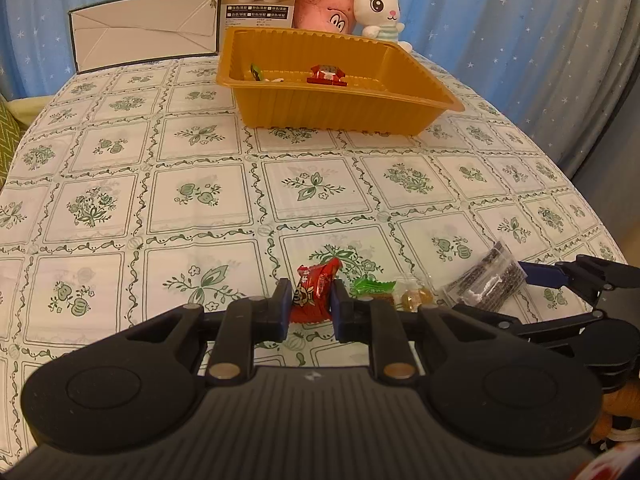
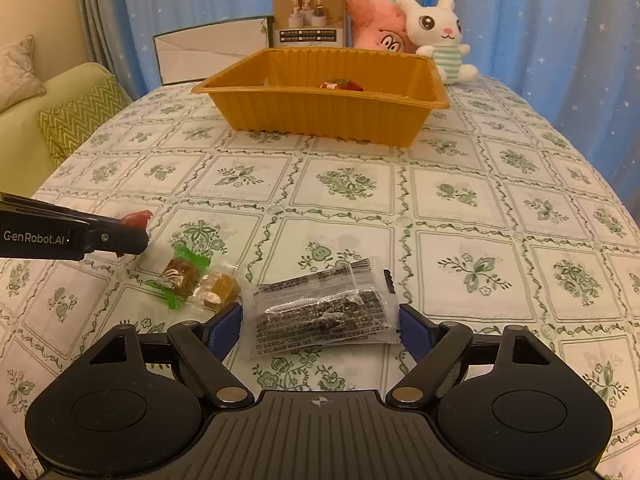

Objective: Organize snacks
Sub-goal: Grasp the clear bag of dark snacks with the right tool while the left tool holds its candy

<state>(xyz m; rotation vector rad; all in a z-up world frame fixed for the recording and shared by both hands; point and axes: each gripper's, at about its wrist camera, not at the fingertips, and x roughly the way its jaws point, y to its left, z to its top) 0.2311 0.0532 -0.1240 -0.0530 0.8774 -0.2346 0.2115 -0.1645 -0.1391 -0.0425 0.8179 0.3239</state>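
1. Red foil: the red candy (image 1: 314, 294) stands between the fingertips of the left gripper (image 1: 310, 306), whose jaws are pressed against its two sides, pinching it at the near edge of the table (image 1: 200, 200); whether it is lifted clear of the cloth cannot be told.
2. The right gripper (image 2: 320, 328) is spread wide, one pad on either side of the clear dark packet (image 2: 324, 308), apparently touching neither end. The packet lies flat with its long axis left to right, across the gap between the jaws, so closing would probably press on its short ends.
3. Between the two tools lie a green-wrapped sweet (image 2: 182, 274) and a clear-wrapped sweet (image 2: 216, 290), just beside each other and nearer the left gripper.
4. The orange tray (image 1: 332, 118) sits at the far side, well apart from both tools and straight ahead; it already holds a red sweet (image 1: 326, 74) and a smaller item. Either load must travel forward and over its near wall.
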